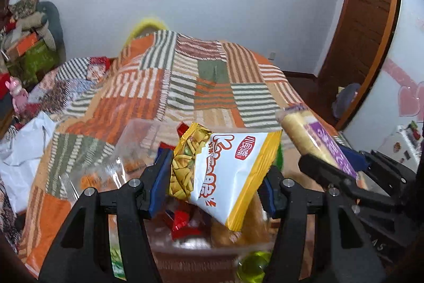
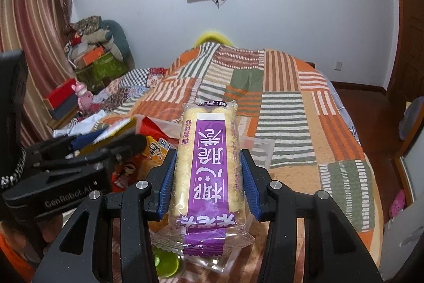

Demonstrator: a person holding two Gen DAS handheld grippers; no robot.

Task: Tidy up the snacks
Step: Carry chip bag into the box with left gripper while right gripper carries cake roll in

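In the left wrist view my left gripper [image 1: 218, 169] is shut on a white and yellow snack bag [image 1: 228, 177] with orange lettering, held tilted between the blue pads. To its right, my right gripper [image 1: 331, 158] holds a long pack of pale rice crackers with a purple label [image 1: 310, 137]. The right wrist view shows that pack [image 2: 209, 163] lengthwise, with my right gripper [image 2: 208, 154] shut on its sides. My left gripper [image 2: 106, 142] shows at the left there. Both hang over a clear plastic box [image 1: 127, 139] with red-wrapped snacks [image 1: 182, 222] in it.
Everything is above a bed with an orange, green and white patchwork blanket [image 2: 286, 108]. A round yellow-green thing [image 2: 164, 264] lies under the grippers. A white plastic bag [image 1: 23, 150] and a pink toy [image 1: 18, 94] are at the left, with boxes piled beyond.
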